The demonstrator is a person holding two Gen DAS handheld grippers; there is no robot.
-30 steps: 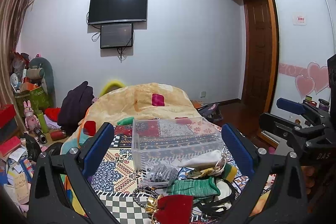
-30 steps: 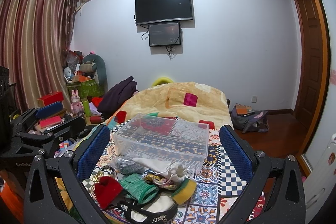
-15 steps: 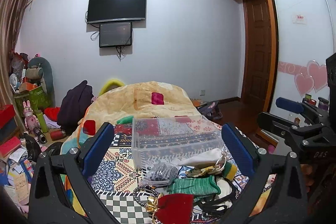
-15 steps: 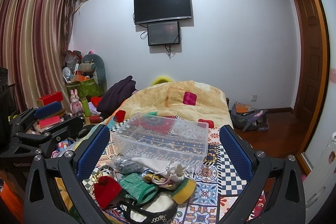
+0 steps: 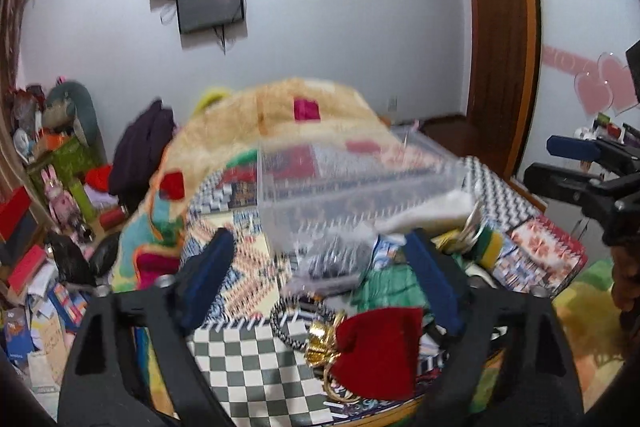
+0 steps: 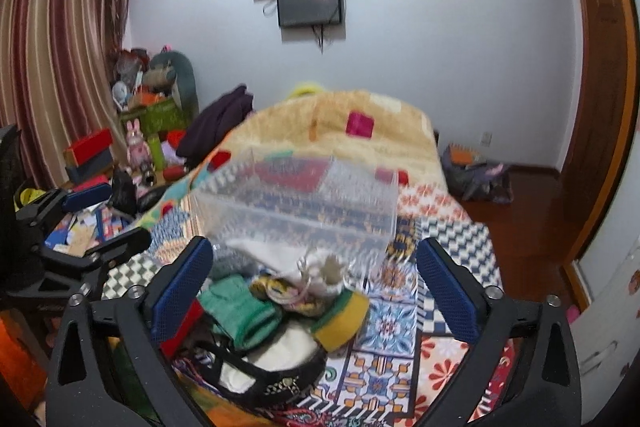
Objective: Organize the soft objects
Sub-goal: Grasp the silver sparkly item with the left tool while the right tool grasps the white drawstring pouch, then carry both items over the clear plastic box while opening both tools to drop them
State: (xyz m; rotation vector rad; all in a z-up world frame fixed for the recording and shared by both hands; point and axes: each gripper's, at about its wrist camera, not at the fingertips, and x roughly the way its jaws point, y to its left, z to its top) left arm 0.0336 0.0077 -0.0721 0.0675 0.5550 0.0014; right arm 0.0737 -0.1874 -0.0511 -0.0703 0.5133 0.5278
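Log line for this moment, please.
left tool: open, empty | right tool: open, empty | soft pile: untouched | bin: empty

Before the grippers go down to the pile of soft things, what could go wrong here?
1. The pile is tangled: a black strap lies under the green knit piece, so one grab may drag several things.
2. The clear box stands right behind the pile; a push forward could shove it.
3. Both grippers, left and right, aim at the same heap with open jaws and might collide.
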